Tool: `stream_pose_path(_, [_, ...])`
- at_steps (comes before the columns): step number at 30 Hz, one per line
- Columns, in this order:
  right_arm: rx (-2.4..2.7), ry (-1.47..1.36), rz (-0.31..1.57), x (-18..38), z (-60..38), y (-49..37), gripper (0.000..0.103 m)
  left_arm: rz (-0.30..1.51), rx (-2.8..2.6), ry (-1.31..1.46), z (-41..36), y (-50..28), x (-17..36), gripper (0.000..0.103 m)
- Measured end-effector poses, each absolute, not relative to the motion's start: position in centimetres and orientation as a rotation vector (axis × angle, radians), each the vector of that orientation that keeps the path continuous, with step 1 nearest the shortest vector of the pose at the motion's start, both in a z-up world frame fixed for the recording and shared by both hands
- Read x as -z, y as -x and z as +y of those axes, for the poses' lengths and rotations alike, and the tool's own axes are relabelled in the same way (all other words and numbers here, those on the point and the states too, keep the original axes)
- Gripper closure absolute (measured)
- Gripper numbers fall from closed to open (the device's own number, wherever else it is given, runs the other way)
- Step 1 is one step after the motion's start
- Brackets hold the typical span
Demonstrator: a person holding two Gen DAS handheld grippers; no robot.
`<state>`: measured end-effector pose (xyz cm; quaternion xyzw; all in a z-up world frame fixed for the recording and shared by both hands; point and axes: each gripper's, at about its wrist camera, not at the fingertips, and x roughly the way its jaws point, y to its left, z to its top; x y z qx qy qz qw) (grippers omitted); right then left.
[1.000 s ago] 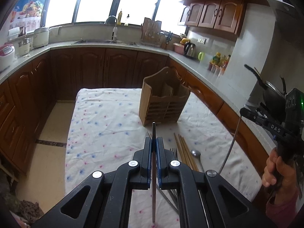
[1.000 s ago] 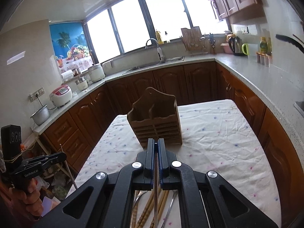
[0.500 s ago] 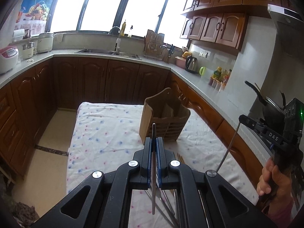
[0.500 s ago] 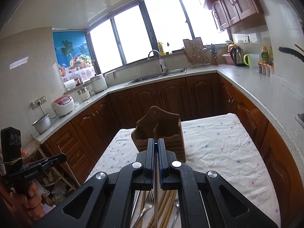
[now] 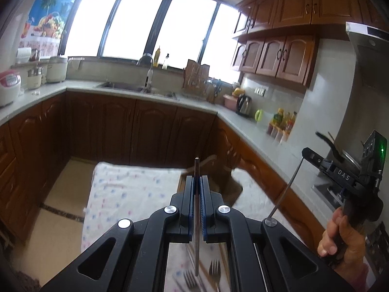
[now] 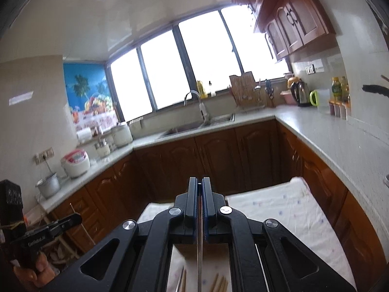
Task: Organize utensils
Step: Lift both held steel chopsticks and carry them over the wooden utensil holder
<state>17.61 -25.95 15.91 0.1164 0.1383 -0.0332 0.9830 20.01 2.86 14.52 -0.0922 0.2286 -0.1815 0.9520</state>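
Observation:
My left gripper [image 5: 197,177] is shut on a thin dark stick with a metal lower part [image 5: 196,243], held upright above the table. The wooden utensil holder [image 5: 226,180] shows blurred just behind its fingers. My right gripper [image 6: 199,182] is shut on a thin metal rod [image 6: 199,255] that hangs down between its jaws. In the left wrist view the right gripper [image 5: 306,151] is at the right edge in a hand, with the rod [image 5: 287,189] slanting down. In the right wrist view the left gripper [image 6: 76,219] is at the lower left.
Forks [image 5: 214,270] and wooden chopsticks [image 6: 218,284] lie on the dotted tablecloth [image 5: 133,189] below the grippers. Dark wood cabinets and a grey counter [image 6: 328,141] run around the table on three sides, with a sink [image 5: 136,87] at the back. A strip of floor [image 5: 60,194] lies left of the table.
Both grippers have risen and tipped upward with their utensils still held. The holder and table have sunk low in both views, and the holder is now mostly hidden behind the fingers.

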Motion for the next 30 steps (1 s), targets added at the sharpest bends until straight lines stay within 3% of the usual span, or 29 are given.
stream_pose_path(12, [0.126, -0.271, 0.141, -19.5, -29.5, -24.2, 0.100, 0.278, 0.314, 0.196, -0.2, -27.6, -13.8, 0.100])
stream_pose_path(30, [0.139, -0.357, 0.220, -9.5, -32.2, -30.2, 0.100, 0.345, 0.223, 0.274, -6.0, -37.3, 1.6, 0.100])
